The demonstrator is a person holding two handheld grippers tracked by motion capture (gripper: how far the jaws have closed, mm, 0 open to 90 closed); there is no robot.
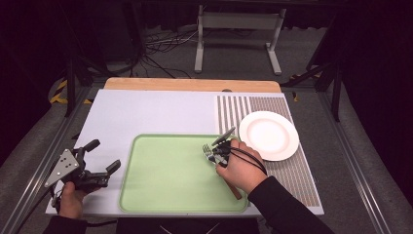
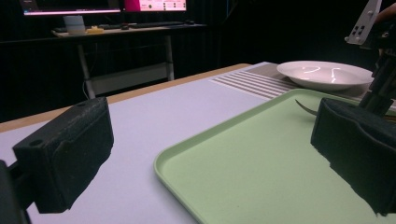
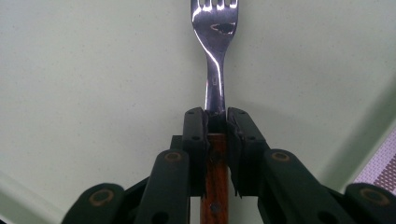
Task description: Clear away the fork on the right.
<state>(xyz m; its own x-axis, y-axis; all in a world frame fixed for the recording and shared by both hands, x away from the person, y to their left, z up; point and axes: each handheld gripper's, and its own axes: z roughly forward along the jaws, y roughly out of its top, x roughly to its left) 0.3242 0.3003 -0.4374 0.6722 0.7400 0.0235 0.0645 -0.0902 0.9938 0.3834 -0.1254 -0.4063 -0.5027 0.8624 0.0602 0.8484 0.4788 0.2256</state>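
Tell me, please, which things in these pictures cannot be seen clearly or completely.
- Fork: in the right gripper view the top edge cuts off its tine tips, and the right gripper covers most of the wooden handle.
- Fork in the high view: mostly hidden under the right hand.
- Plate: in the left gripper view its right side is hidden behind the other gripper.
- Screens beyond the table: too blurred to read.

Wood-handled steel fork clamped in right gripper, over green tray.
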